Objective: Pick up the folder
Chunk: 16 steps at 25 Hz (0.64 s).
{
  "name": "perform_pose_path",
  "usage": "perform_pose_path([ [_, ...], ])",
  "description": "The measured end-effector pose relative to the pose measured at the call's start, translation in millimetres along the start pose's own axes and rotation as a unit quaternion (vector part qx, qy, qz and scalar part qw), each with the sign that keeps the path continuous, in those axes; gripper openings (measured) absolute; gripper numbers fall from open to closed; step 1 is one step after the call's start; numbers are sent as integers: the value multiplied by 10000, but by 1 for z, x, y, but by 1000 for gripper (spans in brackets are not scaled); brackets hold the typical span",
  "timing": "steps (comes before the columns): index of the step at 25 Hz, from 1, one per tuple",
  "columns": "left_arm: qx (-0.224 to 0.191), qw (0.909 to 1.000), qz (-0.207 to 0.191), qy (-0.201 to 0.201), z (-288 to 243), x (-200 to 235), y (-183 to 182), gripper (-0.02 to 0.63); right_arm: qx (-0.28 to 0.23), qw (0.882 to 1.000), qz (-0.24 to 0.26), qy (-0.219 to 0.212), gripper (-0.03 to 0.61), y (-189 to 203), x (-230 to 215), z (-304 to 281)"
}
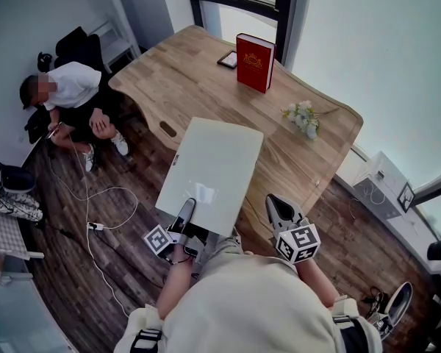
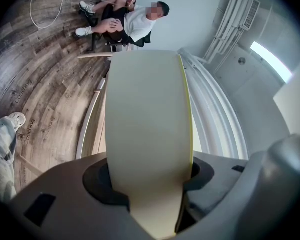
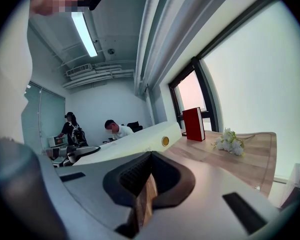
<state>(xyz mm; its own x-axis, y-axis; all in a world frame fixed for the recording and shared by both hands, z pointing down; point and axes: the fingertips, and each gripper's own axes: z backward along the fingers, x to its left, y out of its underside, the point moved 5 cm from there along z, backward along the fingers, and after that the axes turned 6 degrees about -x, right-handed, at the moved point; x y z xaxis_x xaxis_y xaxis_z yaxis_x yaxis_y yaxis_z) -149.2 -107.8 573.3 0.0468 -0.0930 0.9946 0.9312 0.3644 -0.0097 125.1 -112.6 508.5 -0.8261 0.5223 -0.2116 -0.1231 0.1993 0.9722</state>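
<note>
The white folder hangs flat above the near edge of the wooden table. My left gripper is shut on its near left corner. In the left gripper view the folder runs straight out from between the pads, with a thin yellow edge on its right side. My right gripper sits to the right of the folder, apart from it, with its jaws together and nothing between them. In the right gripper view the folder shows as a pale slab to the left, past the closed jaws.
A red book stands upright at the table's far side, with a small dark device beside it. White flowers lie at the right. A person sits at the left, and a white cable trails over the wooden floor.
</note>
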Motion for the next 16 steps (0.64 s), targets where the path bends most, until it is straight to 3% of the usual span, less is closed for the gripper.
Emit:
perform_pose_path([
  [16, 33, 10000, 64, 17, -8, 1, 2, 284, 73, 9999, 30, 62, 18, 2, -3, -1],
])
